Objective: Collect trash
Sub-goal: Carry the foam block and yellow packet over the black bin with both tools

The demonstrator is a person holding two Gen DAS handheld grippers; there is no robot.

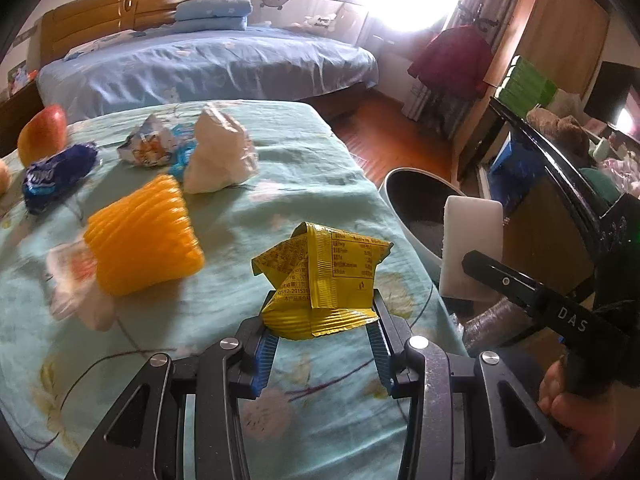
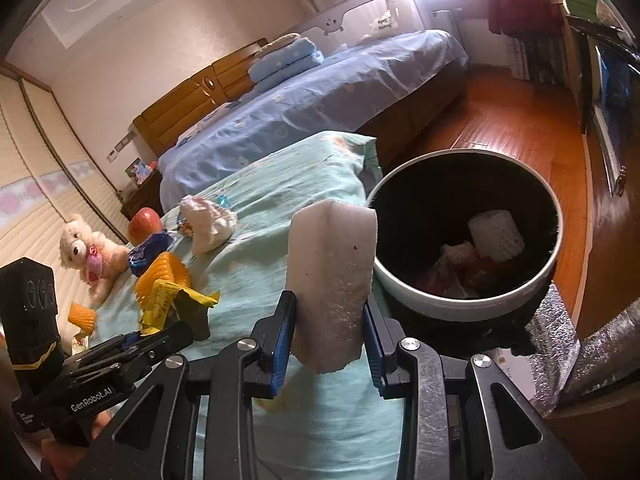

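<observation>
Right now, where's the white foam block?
The white foam block stands upright, clamped in the right gripper, at the bed edge beside the trash bin, not yet over its opening.

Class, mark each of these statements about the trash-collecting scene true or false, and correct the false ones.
1. The left gripper holds a yellow wrapper. True.
2. The right gripper is empty. False: it is shut on a white foam piece.
3. The trash bin already holds some items. True.
4. The apple lies inside the bin. False: it sits on the green floral cloth.
5. The teddy bear is in the left gripper. False: it sits at the far side of the cloth, untouched.
</observation>
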